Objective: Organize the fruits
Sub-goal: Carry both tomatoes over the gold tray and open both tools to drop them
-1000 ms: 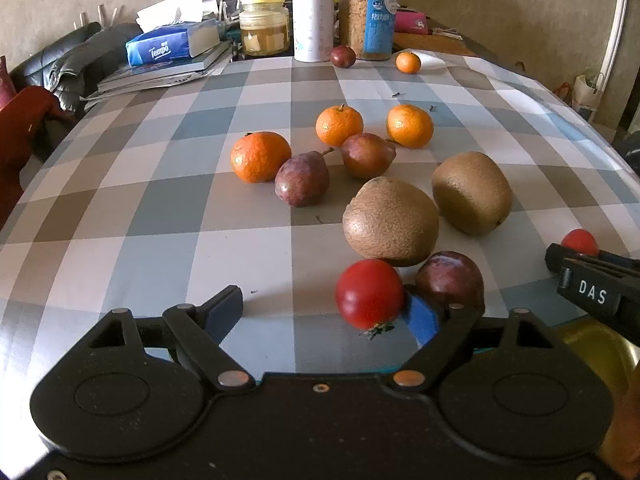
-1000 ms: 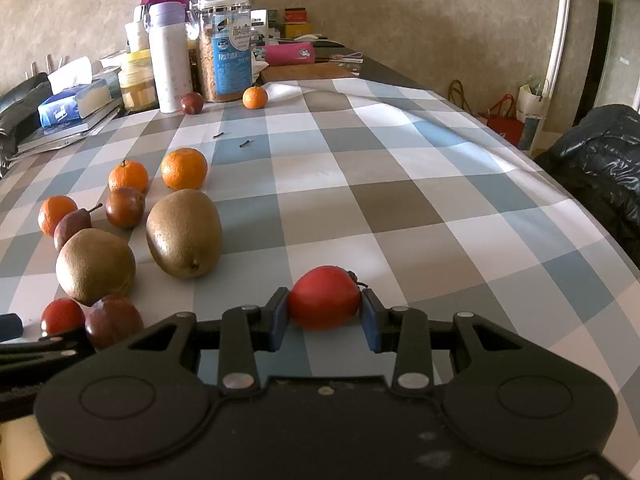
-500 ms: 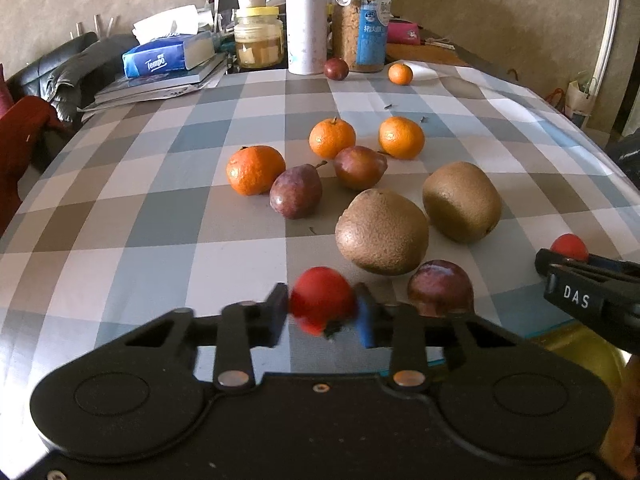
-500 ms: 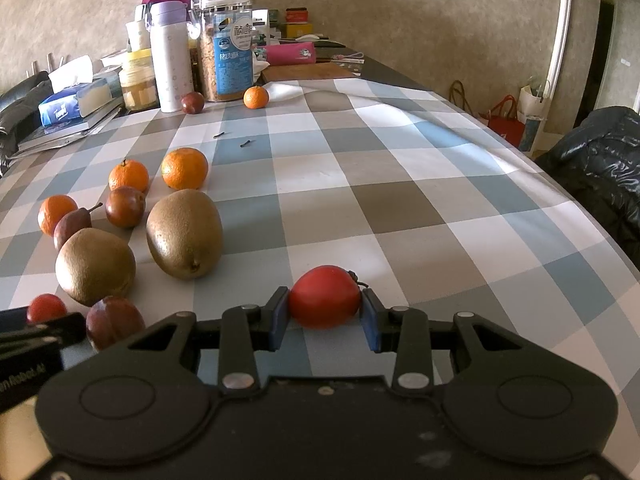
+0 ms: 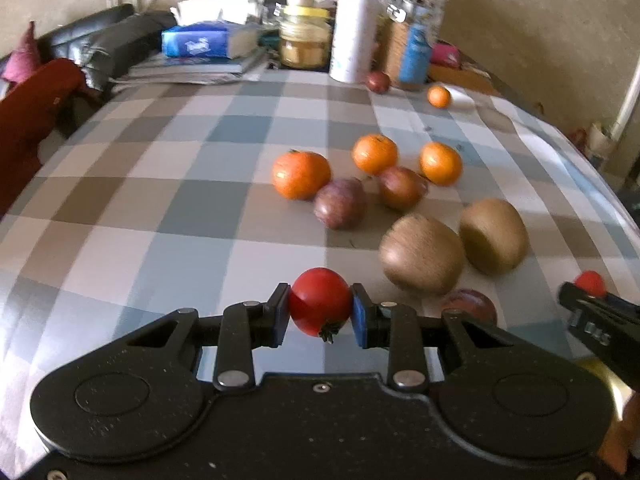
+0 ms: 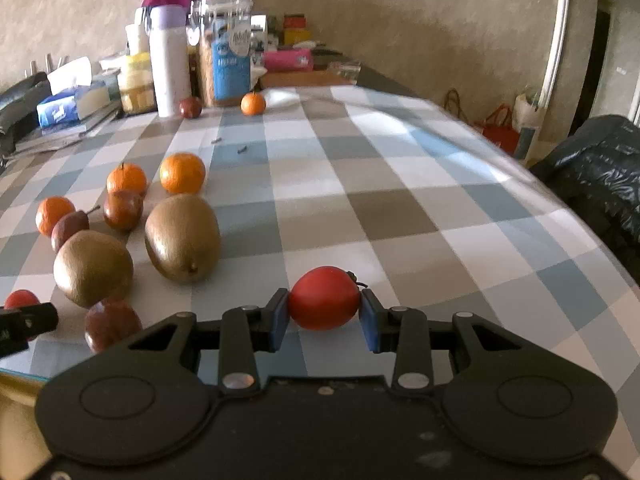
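Note:
My left gripper [image 5: 320, 314] is shut on a small red tomato [image 5: 320, 300], its stem pointing down, just above the checked tablecloth [image 5: 160, 208]. My right gripper [image 6: 324, 314] is shut on a second red tomato [image 6: 323, 303] low over the cloth. Between them lie two brown kiwis [image 5: 420, 258], [image 5: 493, 235], three dark plums [image 5: 339, 203], [image 5: 402, 187], [image 5: 470, 308] and three tangerines [image 5: 301, 174], [image 5: 375, 153], [image 5: 440, 162]. The right gripper's tip [image 5: 592, 304] with its tomato shows at the right edge of the left wrist view.
At the table's far end stand a white bottle [image 5: 354, 28], a jar [image 5: 304, 42], a clear canister [image 5: 414, 36], a tissue pack on books [image 5: 200, 44], plus one plum [image 5: 378, 81] and one small tangerine [image 5: 439, 96]. A black jacket [image 6: 600, 172] lies beyond the right edge.
My left gripper's wide jaws closed on the red tomato and shifted left, away from the near plum. The right gripper kept still, holding its tomato.

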Demonstrator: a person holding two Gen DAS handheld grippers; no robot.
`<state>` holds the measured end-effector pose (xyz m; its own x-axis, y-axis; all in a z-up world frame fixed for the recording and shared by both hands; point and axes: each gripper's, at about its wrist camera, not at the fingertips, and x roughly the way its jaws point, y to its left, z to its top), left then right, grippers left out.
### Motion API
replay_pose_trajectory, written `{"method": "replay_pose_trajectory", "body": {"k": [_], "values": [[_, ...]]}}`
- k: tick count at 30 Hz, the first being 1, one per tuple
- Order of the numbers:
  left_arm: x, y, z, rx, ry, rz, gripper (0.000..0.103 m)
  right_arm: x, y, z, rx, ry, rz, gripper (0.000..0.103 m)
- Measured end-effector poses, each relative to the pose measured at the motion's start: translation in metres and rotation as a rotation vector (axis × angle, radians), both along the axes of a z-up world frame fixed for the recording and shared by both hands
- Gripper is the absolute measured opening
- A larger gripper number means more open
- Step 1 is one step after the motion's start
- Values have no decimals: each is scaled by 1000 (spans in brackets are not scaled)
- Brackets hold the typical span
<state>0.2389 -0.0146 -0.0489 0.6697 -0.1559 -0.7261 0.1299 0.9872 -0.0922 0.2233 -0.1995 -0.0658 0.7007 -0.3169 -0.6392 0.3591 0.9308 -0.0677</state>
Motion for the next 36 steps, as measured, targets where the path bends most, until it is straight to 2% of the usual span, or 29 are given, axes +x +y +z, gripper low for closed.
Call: {"method": "replay_pose_trajectory", "body": {"k": [4, 9, 20, 28, 36], "values": [[-5, 2, 5, 17, -48, 34, 40, -9, 2, 8, -6, -76, 4, 37], [-19, 5, 16, 23, -70, 33, 40, -19, -2, 23, 65, -123, 31, 37], [-66, 22, 40, 22, 14, -13, 40, -70, -4, 61, 234, -152, 110, 38], [-104, 23, 37, 75, 37, -23, 40, -117, 10, 60, 259, -145, 148, 38], [-117, 23, 24, 58, 85, -32, 40, -138, 17, 41, 282, -85, 155, 38]]}}
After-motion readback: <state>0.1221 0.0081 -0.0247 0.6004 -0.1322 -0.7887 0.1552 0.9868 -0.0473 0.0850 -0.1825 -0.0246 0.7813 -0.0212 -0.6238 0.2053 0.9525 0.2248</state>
